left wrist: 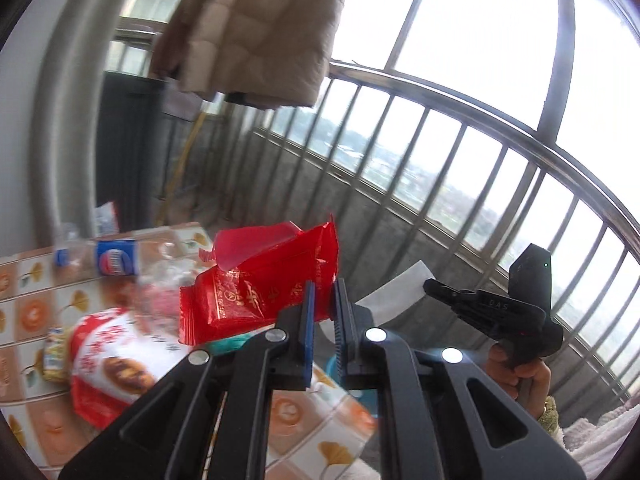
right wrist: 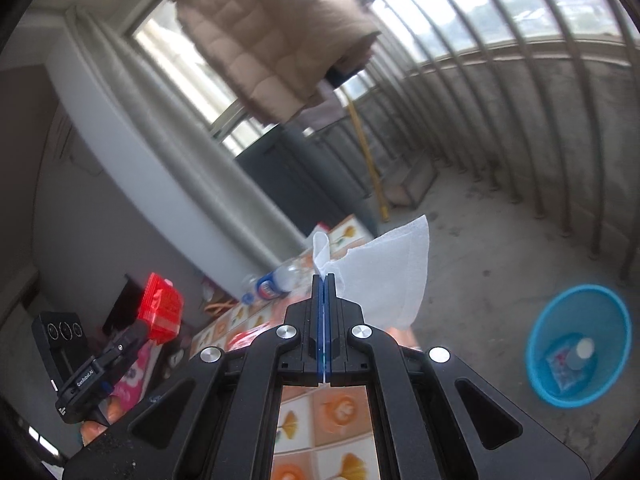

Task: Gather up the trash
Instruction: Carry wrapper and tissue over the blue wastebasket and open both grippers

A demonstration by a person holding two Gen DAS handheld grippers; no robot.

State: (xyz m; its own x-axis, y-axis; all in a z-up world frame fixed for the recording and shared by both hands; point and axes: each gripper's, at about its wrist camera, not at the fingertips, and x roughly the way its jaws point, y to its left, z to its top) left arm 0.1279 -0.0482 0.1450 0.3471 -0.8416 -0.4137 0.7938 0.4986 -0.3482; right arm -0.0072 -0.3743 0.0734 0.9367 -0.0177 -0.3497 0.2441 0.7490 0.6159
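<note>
Above a tiled table [left wrist: 48,280] w/ orange leaf pattern, a red snack wrapper [left wrist: 256,280] hangs in the air, its edge pinched in the nearly closed left gripper [left wrist: 325,300]. To its right, the right gripper [right wrist: 325,280], jaws fully together, grips a white tissue [right wrist: 392,272] that flares up and rightward. Still on the table: a clear plastic bottle [left wrist: 104,260] w/ blue label lying down, and a red-and-white food packet [left wrist: 108,356]. On the concrete floor, well apart at right, a blue bin [right wrist: 576,344] holds some litter. Beige puffer jacket [right wrist: 272,28] hangs overhead near the railing.
</note>
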